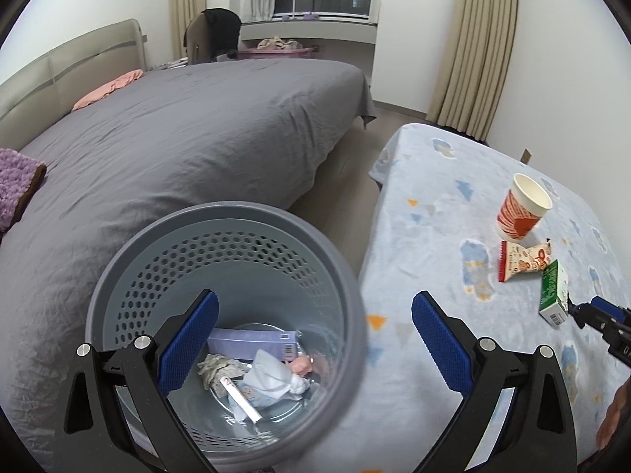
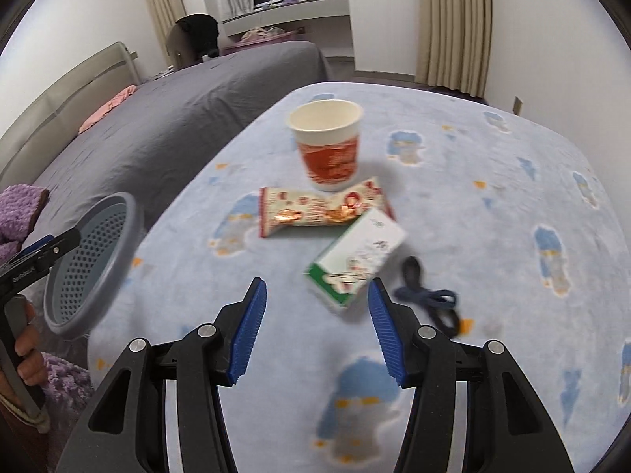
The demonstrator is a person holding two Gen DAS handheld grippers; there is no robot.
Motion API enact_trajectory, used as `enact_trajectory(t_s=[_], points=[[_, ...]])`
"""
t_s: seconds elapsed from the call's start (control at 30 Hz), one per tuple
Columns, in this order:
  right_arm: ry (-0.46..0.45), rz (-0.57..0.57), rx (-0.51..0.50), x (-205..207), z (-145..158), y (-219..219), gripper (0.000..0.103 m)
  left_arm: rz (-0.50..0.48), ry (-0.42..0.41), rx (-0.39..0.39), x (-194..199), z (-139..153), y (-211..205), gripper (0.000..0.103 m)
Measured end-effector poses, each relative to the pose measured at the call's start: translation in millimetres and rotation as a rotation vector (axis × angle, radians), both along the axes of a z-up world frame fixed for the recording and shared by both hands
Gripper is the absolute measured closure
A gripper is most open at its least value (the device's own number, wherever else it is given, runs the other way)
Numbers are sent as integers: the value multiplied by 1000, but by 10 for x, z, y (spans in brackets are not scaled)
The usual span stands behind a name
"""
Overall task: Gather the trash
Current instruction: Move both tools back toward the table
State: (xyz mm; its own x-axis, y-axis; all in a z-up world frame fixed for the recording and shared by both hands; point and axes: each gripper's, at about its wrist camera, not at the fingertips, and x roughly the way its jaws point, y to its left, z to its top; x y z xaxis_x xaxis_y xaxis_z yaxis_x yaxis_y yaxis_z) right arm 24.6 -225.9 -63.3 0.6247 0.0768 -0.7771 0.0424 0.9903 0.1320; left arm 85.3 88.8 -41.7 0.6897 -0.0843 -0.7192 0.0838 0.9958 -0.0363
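On the light blue blanket-covered table point(image 2: 473, 197) stand a red and white paper cup point(image 2: 327, 146) point(image 1: 520, 213), a snack wrapper point(image 2: 315, 209) point(image 1: 522, 262) and a green and white carton point(image 2: 357, 260) point(image 1: 552, 291). My right gripper point(image 2: 315, 283) point(image 1: 577, 309) is open, its tips at the carton's near end, pads not touching it. My left gripper point(image 1: 315, 323) is open above the grey perforated basket point(image 1: 221, 216) point(image 2: 118, 228). One finger is over the inside, the other over the table. The basket holds a purple box point(image 1: 252, 341) and crumpled tissues point(image 1: 272, 378).
A dark blue band point(image 2: 430, 299) lies right of the carton. A grey bed point(image 1: 177, 138) flanks the basket on the left, with a purple blanket point(image 1: 15, 181) at its near edge. A hand point(image 2: 23, 347) holds the left gripper's handle. Curtains point(image 1: 477, 39) hang behind the table.
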Motion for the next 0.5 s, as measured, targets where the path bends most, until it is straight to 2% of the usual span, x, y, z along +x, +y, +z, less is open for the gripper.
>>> enact_trajectory(t_s=[0.1, 0.5], points=[[10, -7, -23, 7, -35, -141, 51, -16, 4, -13, -9, -1, -66, 6], [67, 11, -56, 189, -376, -448, 51, -37, 8, 26, 31, -79, -391, 6]])
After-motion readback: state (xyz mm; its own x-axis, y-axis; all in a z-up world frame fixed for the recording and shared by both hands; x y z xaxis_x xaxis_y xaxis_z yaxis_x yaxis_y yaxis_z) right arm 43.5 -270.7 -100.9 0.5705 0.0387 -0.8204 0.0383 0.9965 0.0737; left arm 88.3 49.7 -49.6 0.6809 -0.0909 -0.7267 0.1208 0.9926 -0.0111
